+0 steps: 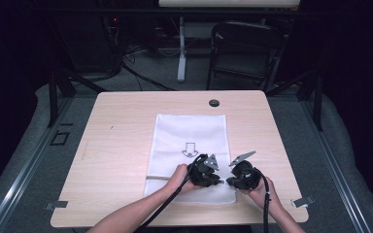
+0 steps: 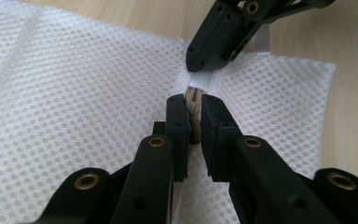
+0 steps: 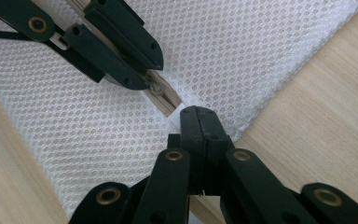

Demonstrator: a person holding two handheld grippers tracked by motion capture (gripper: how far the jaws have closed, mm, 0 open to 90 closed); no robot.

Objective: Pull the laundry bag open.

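We see a white mesh fabric bag (image 1: 189, 145) lying flat on the light wooden table (image 1: 121, 126), long side running away from the person, a printed arrow outline (image 1: 190, 150) near its middle. Both hands work at the bag's near edge, close together.

We note the left gripper (image 2: 194, 114) in its own view with jaws drawn narrow on the beige zipper (image 2: 195, 105), gripping the small slider piece (image 2: 196, 133) between them. In the high view it sits over the bag's near right portion (image 1: 205, 171).

The right gripper (image 3: 199, 122) has its jaws pressed fully together on the white fabric at the zipper's end, just beside the bag's edge. In the high view it (image 1: 240, 175) sits just right of the left gripper, nearly touching.

A small dark round grommet (image 1: 214, 103) sits in the table's far edge.
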